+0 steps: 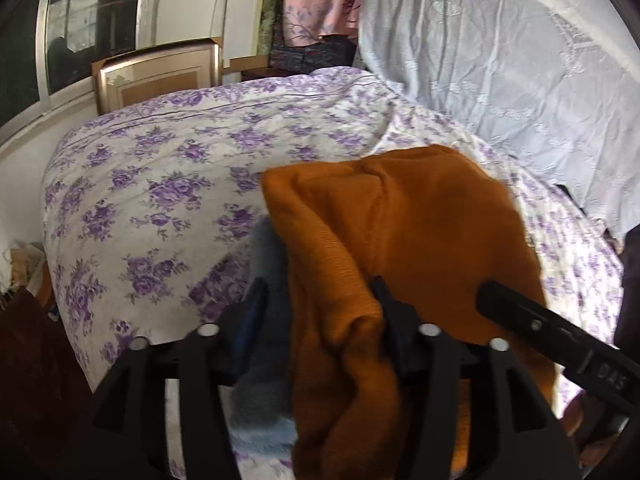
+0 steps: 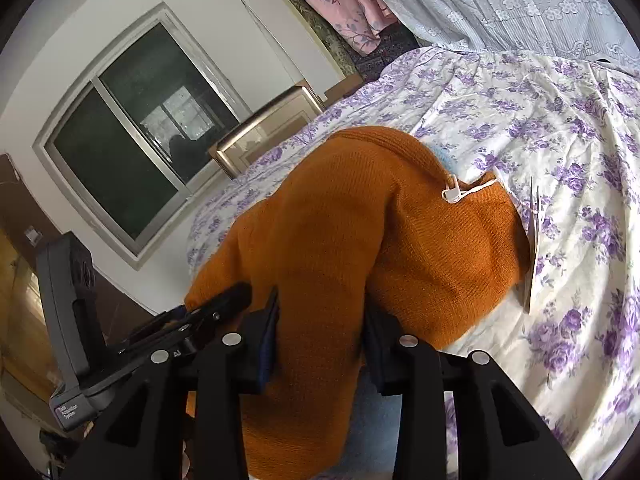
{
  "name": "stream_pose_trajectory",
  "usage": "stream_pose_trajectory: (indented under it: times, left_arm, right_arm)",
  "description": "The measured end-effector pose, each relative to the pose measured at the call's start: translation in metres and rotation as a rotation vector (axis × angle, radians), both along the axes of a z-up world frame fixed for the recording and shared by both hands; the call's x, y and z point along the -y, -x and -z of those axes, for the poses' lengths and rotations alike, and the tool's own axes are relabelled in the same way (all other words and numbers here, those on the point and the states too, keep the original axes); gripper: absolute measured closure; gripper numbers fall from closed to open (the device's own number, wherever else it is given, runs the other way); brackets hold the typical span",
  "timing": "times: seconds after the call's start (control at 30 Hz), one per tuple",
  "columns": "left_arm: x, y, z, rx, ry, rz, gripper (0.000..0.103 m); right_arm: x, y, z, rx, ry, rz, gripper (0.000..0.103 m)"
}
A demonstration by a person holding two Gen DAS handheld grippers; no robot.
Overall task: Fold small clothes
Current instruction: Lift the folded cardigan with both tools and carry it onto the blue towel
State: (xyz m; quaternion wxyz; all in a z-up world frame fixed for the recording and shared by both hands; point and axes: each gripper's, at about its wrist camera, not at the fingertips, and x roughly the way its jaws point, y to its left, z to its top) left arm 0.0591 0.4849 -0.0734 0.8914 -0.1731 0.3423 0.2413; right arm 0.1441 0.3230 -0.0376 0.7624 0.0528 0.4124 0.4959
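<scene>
Left wrist view: the left gripper [image 1: 320,312] has its 2 fingers pinched on a bunched fold of the orange knit garment [image 1: 400,224], with a bit of pale blue fabric [image 1: 264,264] caught beside the left finger. The garment is lifted in front of the camera above the purple-flowered bedsheet [image 1: 160,200]. The other gripper's black tip reaches in from the right and touches the same cloth.

Right wrist view: the right gripper [image 2: 320,320] is likewise clamped on the orange knit, which hangs down between its 2 fingers. A white tag fastener [image 2: 452,192] is clipped near the garment's far edge, and a card tag [image 2: 534,240] dangles beside it. Beyond the bed stand a headboard [image 2: 264,132], a dark window [image 2: 132,148] and a pale lace curtain [image 2: 520,0].
</scene>
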Motion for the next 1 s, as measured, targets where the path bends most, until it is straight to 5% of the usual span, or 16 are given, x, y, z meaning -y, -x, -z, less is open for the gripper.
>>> stream_pose_trajectory:
  times: [0.07, 0.23, 0.37, 0.53, 0.6, 0.83, 0.87, 0.9, 1.0]
  left_arm:
    - [-0.005, -0.01, 0.008, -0.034, -0.036, -0.026, 0.028]
    - [0.005, -0.01, 0.001, -0.041, -0.065, -0.043, 0.026]
    - [0.023, 0.004, -0.016, -0.016, -0.146, -0.034, 0.014]
    - [0.033, 0.003, -0.026, -0.006, -0.16, 0.022, 0.013]
    - [0.04, -0.003, -0.023, -0.023, -0.184, 0.032, 0.013]
    - [0.033, -0.002, -0.011, 0.007, -0.082, 0.088, 0.013]
    - [0.032, -0.001, -0.009, 0.013, -0.067, 0.096, 0.013]
    - [0.03, 0.0, -0.008, 0.019, -0.054, 0.097, 0.014]
    - [0.023, 0.01, -0.014, 0.078, 0.003, 0.106, 0.029]
  right_arm:
    - [0.0, -0.01, 0.01, -0.033, -0.008, 0.003, 0.066]
    - [0.007, -0.012, 0.008, -0.021, -0.003, 0.003, 0.066]
    - [0.035, -0.015, -0.004, -0.023, -0.078, 0.006, 0.053]
    - [0.051, -0.043, -0.015, -0.147, -0.172, 0.023, 0.051]
    - [0.044, -0.056, -0.015, -0.195, -0.162, 0.031, 0.036]
    - [0.001, -0.064, -0.009, -0.204, -0.073, 0.005, 0.022]
    - [-0.005, -0.063, -0.01, -0.176, -0.049, 0.023, 0.026]
    - [-0.011, -0.058, -0.01, -0.144, -0.02, 0.018, 0.051]
    - [-0.018, -0.03, -0.037, -0.003, -0.096, -0.064, 0.067]
